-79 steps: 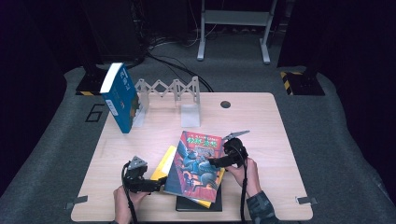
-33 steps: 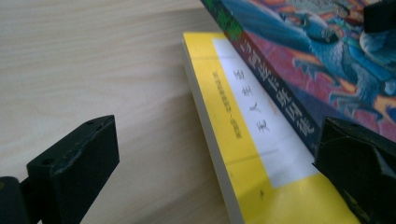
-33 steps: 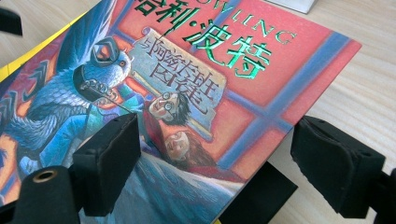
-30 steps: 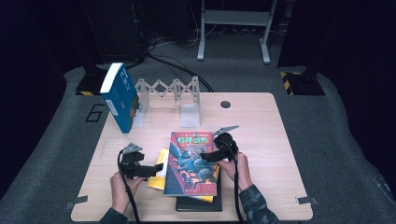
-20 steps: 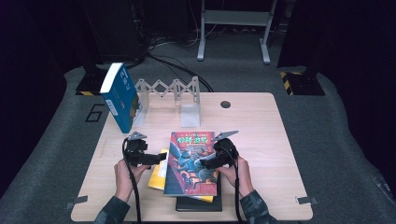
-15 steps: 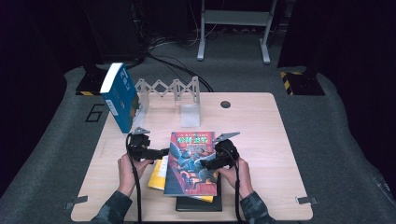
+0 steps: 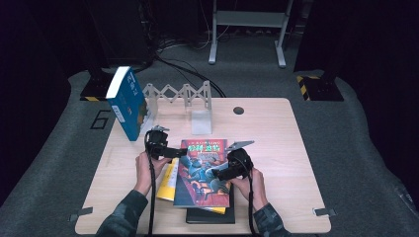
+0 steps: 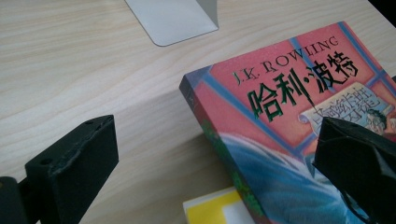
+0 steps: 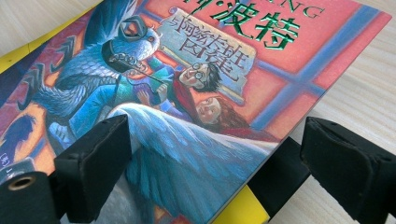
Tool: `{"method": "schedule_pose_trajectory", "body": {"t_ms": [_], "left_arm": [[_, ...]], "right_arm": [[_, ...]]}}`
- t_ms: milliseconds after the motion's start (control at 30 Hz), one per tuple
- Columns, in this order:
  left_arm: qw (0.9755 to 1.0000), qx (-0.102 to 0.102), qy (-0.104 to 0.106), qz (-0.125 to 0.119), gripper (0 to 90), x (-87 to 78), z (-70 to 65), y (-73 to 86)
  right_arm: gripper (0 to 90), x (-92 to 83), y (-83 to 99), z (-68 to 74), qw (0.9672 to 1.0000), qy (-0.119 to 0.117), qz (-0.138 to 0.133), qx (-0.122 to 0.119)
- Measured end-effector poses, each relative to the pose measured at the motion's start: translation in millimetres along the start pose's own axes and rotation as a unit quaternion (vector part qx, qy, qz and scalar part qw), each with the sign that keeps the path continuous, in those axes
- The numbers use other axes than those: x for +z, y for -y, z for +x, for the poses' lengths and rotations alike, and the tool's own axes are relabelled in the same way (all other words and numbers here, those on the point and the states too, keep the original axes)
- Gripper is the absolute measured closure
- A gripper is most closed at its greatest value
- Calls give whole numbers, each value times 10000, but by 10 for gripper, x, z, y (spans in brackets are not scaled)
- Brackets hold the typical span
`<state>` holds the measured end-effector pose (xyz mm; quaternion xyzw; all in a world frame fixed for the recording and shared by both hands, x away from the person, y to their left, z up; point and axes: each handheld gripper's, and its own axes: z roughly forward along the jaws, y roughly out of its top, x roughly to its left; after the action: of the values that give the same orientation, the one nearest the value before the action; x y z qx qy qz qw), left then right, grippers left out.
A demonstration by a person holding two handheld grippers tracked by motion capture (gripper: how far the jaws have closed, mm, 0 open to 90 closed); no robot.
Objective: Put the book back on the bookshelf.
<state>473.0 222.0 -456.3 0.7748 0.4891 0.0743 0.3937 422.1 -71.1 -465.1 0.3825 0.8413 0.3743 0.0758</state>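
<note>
Left gripper [image 7: 173, 152] brought up to the red book's [image 7: 205, 173] top corner, fingers open astride it. Right gripper [image 7: 217, 174] spread wide, nothing gripped; lift likely next.

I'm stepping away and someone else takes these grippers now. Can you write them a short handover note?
Left gripper: open, jaws astride the red book's upper spine corner, nothing gripped.
Right gripper: open, jaws straddling the red book's right edge, not clamped.
The red book lies flat on top of a yellow book and a black book. A blue book already stands at the white rack.
Left: grip the red book and lift it, probably to the rack.
</note>
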Motion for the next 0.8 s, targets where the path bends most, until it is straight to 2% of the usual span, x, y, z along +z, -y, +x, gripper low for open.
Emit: {"method": "schedule_pose_trajectory", "body": {"t_ms": [67,333,533,800], "left_arm": [[10000,11,11,57,0,45,-15,-25],[9997,32,36,248,0,202,-51,-63],[9993,28,57,356,0,296,-48,-69],[9988,-143,218,406,0,353,-38,-62]], "right_arm": [[94,-8,-4,-7,10000,-38,65,-14],[95,3,-8,-7,10000,-90,35,-1],[95,16,-20,-10,9999,-56,5,-88],[95,35,-42,-4,9999,-81,49,-53]]}}
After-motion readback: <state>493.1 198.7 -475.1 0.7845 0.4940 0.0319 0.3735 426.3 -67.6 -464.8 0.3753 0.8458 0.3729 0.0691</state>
